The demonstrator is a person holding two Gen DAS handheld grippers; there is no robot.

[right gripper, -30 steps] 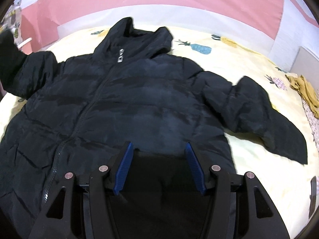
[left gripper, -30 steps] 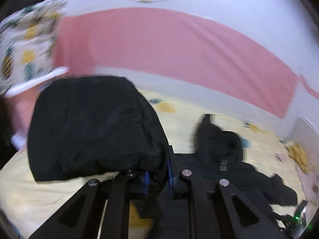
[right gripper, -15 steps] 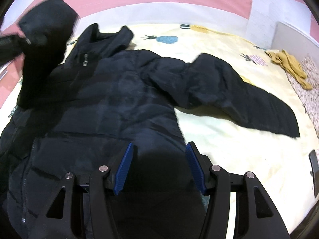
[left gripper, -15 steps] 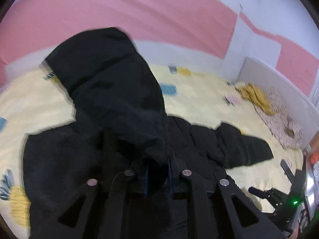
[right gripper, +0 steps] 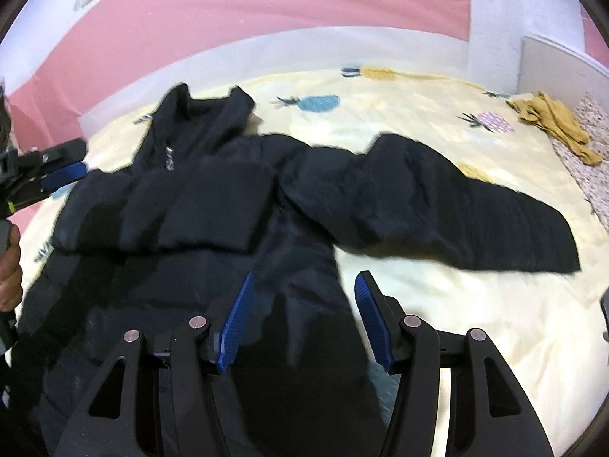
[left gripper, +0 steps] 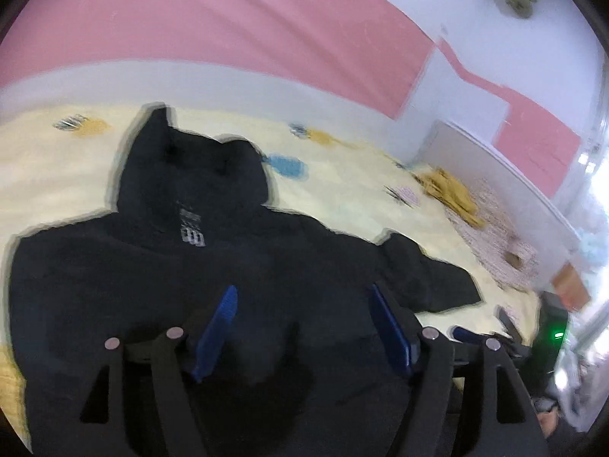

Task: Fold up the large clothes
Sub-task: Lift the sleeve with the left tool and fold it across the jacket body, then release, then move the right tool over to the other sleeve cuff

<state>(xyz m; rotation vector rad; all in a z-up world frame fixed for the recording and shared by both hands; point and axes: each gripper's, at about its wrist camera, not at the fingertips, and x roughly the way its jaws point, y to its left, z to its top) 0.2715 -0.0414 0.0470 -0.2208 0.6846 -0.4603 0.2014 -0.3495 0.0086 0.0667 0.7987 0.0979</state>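
Now one sleeve's in, one to go!
Left tongs (left gripper: 300, 323) have just sprung wide, empty; right tongs (right gripper: 302, 321) wide over jacket (right gripper: 213, 205); far sleeve (right gripper: 449, 209) still out on bed (right gripper: 399, 110).

We see soft, even indoor light; the left wrist view smears with motion blur, the puffy black quilted jacket (right gripper: 236, 228) loses detail in darkness, and fisheye edges bend and darken.

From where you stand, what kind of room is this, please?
Most likely a bedroom. A black padded jacket lies on a bed with a pineapple-print sheet, a pink and white wall runs behind it, and more clothes lie nearby.
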